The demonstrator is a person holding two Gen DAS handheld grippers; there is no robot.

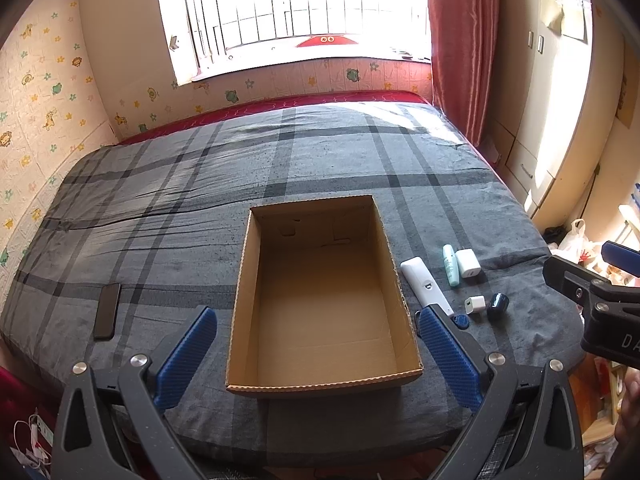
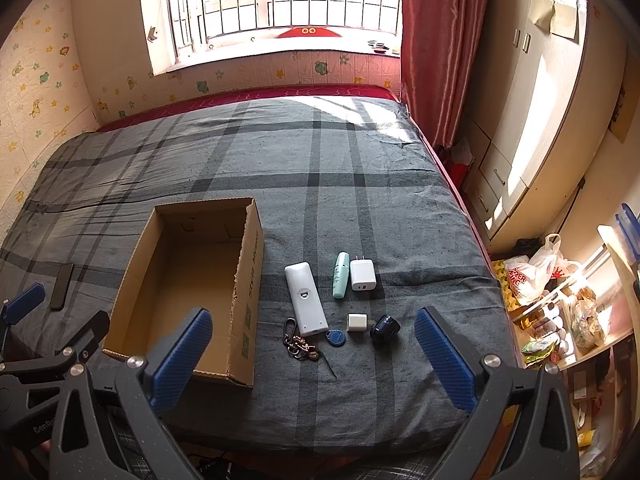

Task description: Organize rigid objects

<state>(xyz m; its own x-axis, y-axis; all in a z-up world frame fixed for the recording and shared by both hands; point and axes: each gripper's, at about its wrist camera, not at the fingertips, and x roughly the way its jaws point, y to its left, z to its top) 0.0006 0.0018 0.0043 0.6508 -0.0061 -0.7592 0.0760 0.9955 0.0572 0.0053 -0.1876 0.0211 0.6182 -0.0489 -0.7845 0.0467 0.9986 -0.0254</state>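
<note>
Grey plaid bedspread bearing an empty open brown cardboard box; beside it lie a white remote, chargers and keys. Left gripper and right gripper hover, jaws apart. Judged: nothing packed yet; next, descend on the remote.

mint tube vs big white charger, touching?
Apart. The right wrist view shows a thin strip of grey bedspread between the mint tube and the big white charger, which lie side by side.
</note>
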